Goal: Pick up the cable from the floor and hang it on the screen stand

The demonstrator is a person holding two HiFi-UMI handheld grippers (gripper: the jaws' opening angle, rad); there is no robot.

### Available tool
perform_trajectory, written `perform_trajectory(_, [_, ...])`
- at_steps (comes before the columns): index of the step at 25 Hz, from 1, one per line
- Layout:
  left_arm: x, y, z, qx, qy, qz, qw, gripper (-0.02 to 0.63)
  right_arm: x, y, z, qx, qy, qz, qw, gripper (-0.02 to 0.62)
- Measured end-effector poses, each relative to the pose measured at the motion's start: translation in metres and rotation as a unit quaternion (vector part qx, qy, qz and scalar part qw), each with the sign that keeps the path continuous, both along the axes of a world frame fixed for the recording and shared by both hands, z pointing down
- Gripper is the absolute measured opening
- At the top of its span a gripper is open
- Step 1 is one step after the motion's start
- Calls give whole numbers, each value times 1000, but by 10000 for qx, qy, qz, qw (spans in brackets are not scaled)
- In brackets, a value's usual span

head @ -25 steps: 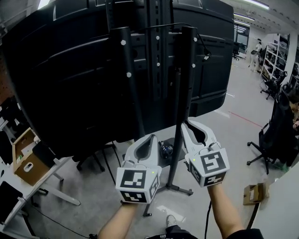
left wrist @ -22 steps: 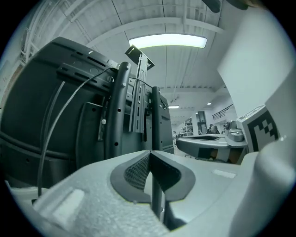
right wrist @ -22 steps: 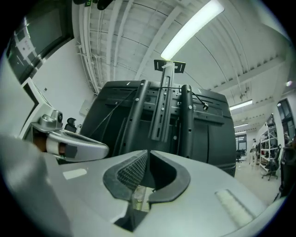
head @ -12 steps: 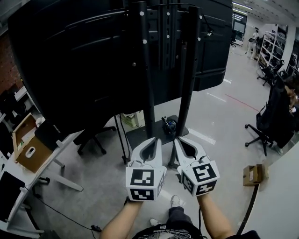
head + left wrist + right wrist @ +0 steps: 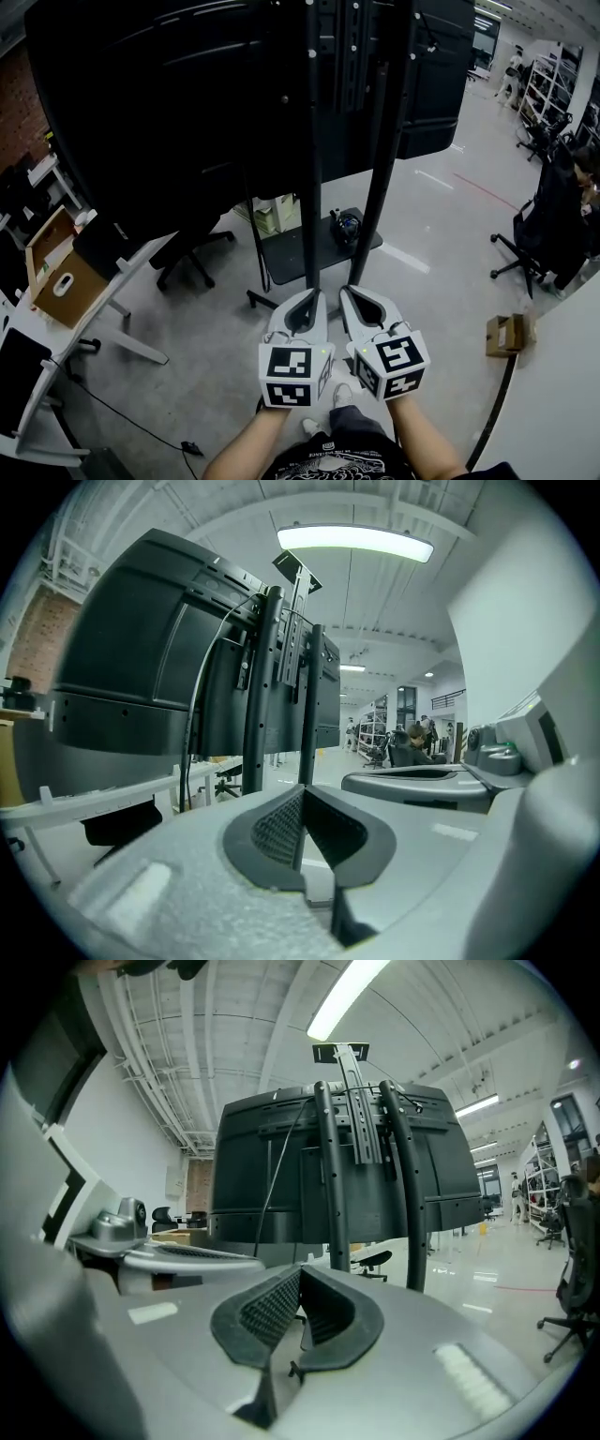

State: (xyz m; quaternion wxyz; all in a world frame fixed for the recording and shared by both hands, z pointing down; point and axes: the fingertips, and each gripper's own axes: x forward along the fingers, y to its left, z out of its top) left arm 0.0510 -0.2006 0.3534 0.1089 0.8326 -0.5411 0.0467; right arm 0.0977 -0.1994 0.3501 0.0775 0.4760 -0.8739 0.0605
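Note:
The black screen stand (image 5: 312,141) rises on two poles from a dark base plate (image 5: 291,255), with the big screen's back (image 5: 159,103) behind it. A dark bundle with blue in it (image 5: 345,225), perhaps coiled cable, lies on the base plate. A thin black cable (image 5: 199,700) hangs down the screen's back; it also shows in the right gripper view (image 5: 273,1171). My left gripper (image 5: 313,294) and right gripper (image 5: 346,292) are side by side, low in front of the stand and well short of its poles. Both are shut with nothing between the jaws (image 5: 301,792) (image 5: 299,1273).
A white desk (image 5: 112,281) with an open cardboard box (image 5: 58,274) stands at the left, and an office chair (image 5: 192,246) is beside it. At the right are another chair (image 5: 539,246), a small box on the floor (image 5: 506,334) and a seated person (image 5: 586,183).
Both grippers have drawn back from the stand poles toward my body and sunk lower in the head view. More of the floor and base plate now shows.

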Motion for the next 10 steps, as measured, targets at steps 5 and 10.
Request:
perform_trajectory(5, [-9, 10, 1, -27, 159, -53, 9999, -3, -9, 12, 2, -35, 91, -93, 9999, 5])
perform_trajectory(10, [-16, 14, 3, -47, 181, -93, 9998, -3, -19, 17, 4, -74, 117, -166, 9998, 5])
